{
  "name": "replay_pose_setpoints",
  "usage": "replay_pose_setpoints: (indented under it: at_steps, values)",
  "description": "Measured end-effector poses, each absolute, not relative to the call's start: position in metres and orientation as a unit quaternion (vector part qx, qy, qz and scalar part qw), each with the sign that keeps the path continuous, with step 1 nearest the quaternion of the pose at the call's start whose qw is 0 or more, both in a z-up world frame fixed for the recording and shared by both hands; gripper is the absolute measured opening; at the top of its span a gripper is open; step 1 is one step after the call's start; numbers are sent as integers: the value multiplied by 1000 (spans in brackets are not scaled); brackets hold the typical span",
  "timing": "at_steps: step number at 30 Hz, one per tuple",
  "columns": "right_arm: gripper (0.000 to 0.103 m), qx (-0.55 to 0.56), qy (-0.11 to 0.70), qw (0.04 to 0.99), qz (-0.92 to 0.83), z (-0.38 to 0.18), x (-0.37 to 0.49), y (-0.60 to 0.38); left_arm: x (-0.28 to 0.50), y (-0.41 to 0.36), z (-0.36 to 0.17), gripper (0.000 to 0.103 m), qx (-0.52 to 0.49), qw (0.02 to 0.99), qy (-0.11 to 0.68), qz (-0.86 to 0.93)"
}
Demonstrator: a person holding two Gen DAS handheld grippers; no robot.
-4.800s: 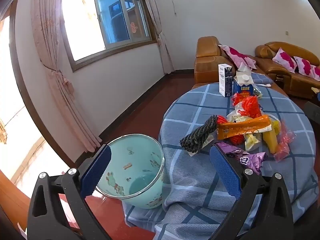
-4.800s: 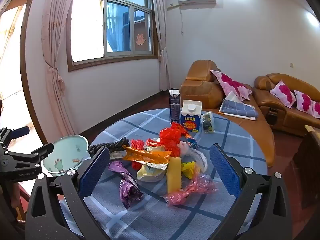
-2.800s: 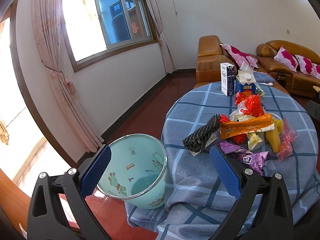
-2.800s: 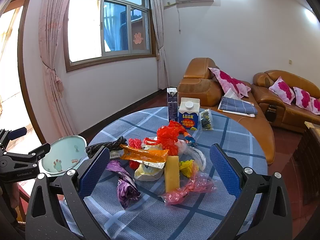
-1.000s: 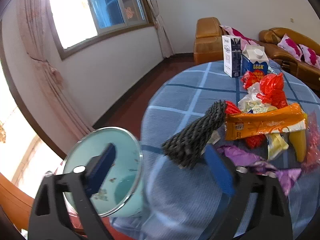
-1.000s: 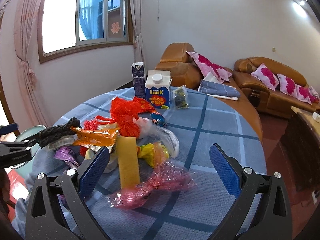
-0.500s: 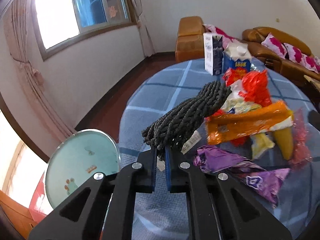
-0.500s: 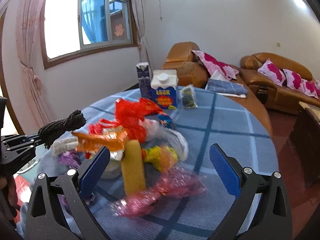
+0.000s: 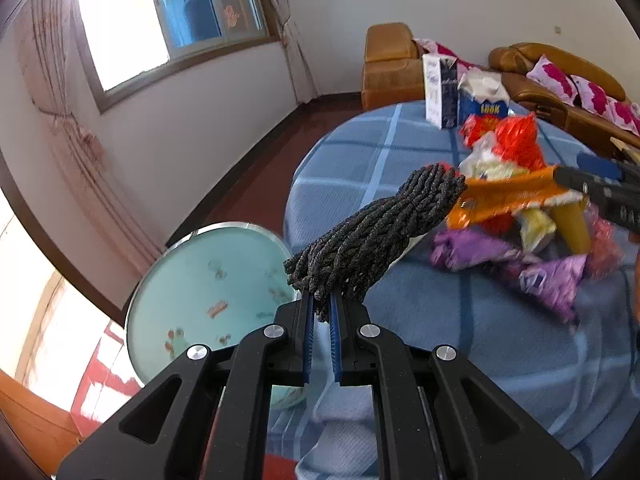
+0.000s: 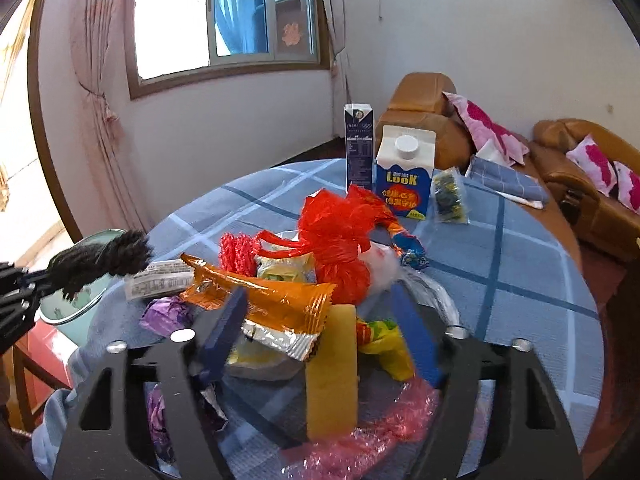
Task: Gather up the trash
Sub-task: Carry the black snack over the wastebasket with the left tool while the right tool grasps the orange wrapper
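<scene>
Above the bin [image 9: 208,292], left gripper [image 9: 321,312] clamping dark rope bundle [image 9: 372,236] — right gripper [image 10: 320,320] closing, nothing gripped

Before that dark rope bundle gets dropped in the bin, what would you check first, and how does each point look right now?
1. Left claw shut on rope: ok.
2. Rope lifted clear of the table: ok.
3. Bin open: ok.
4. Rope directly over the bin: not ok, most of it hangs beside the rim.
5. Right claw, jaws just closing around the orange wrapper: pads pressing it, cannot tell.
</scene>
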State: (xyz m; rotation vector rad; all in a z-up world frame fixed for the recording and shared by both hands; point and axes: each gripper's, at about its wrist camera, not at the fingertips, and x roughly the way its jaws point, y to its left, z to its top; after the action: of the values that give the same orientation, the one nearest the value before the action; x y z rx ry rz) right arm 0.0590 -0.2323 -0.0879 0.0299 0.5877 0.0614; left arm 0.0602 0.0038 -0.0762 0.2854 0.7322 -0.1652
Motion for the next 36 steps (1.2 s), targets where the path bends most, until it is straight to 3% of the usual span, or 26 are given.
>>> replay_pose_setpoints:
  at_steps: [5, 6, 12, 19, 36]
  values:
    - [41, 5, 318, 947, 50, -92, 68, -224, 62, 15, -78, 7, 133, 919, 365, -75]
    - [32, 4, 323, 945, 52, -94, 69, -223, 62, 17, -77, 7, 131, 919, 364, -75]
    - [16, 9, 324, 944, 63, -96, 66, -222, 62, 19, -74, 7, 129, 921, 360, -75]
    - [10, 11, 312, 946, 84, -90, 61, -217, 63, 27, -67, 7, 127, 925, 352, -62]
    - [9, 1, 269, 952, 145, -55, 77, -184, 70, 67, -55, 7, 146, 931, 334, 25]
